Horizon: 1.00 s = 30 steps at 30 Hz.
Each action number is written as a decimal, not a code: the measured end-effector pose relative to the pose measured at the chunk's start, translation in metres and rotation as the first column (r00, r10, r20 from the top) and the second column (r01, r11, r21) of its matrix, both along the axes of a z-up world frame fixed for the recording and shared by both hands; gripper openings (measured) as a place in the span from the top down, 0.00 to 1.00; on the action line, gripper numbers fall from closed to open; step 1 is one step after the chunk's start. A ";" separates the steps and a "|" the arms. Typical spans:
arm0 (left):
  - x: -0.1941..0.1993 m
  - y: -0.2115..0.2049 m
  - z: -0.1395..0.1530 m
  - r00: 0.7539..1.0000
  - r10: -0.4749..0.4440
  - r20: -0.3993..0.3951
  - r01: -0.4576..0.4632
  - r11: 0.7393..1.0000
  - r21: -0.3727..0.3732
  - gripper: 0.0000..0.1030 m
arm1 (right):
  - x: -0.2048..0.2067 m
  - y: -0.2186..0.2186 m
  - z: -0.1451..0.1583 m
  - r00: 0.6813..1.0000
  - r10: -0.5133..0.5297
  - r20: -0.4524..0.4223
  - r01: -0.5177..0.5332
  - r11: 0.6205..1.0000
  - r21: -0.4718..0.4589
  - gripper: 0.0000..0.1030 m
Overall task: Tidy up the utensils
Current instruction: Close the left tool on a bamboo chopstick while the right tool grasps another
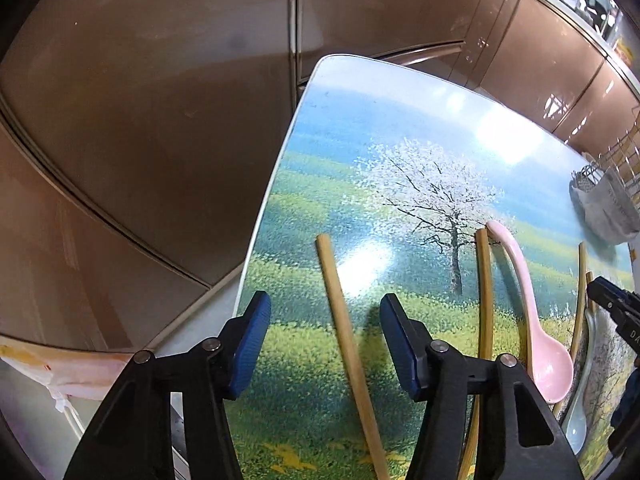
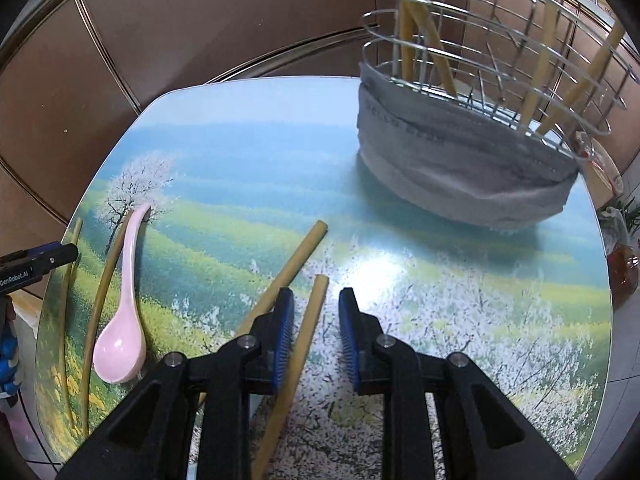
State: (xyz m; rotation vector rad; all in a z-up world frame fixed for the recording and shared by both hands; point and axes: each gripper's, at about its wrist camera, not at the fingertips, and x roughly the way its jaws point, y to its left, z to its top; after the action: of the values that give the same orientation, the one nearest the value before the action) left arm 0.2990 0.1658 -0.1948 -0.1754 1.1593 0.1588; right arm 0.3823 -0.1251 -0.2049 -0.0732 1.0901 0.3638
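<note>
On the landscape-printed tabletop (image 1: 380, 128) lie several bamboo chopsticks and a pink spoon (image 1: 532, 312). My left gripper (image 1: 324, 336) is open, its blue pads on either side of one chopstick (image 1: 344, 332) without touching it. My right gripper (image 2: 316, 336) is open too; a second chopstick (image 2: 308, 332) runs between its pads, close to the left one. Another chopstick (image 2: 288, 268) lies just to its left. The pink spoon (image 2: 124, 312) rests at the left between thin chopsticks. A pale spoon (image 1: 580, 408) lies partly hidden near the right edge.
A wire utensil basket (image 2: 480, 60) holding several chopsticks stands at the back right on a grey cloth-wrapped base (image 2: 460, 168). The table's left edge (image 1: 264, 216) drops to a brown tiled floor (image 1: 140, 140). A bag and a jar (image 2: 624, 264) sit beyond the right edge.
</note>
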 end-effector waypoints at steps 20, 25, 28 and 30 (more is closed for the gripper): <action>0.001 -0.015 0.000 0.997 -0.063 -0.033 0.063 0.998 -0.003 0.70 | -0.023 -0.005 -0.003 0.997 0.069 -0.015 -0.070 0.996 -0.046 0.93; -0.003 -0.023 0.003 0.995 -0.080 -0.052 0.079 0.997 -0.025 0.81 | -0.036 -0.016 -0.002 0.997 0.074 -0.026 -0.075 0.995 -0.063 0.93; -0.006 -0.026 0.005 0.994 -0.087 -0.064 0.082 0.994 -0.072 0.94 | -0.050 -0.026 -0.001 0.997 0.077 -0.032 -0.079 0.994 -0.073 0.93; -0.007 -0.024 0.004 0.994 -0.087 -0.071 0.079 0.991 -0.108 0.95 | -0.057 -0.030 0.000 0.996 0.078 -0.037 -0.081 0.993 -0.082 0.93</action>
State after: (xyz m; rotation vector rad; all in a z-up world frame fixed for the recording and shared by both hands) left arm 0.2917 0.1416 -0.1903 -0.2155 1.2486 0.0310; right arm 0.3252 -0.1551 -0.2051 -0.1853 1.1383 0.3920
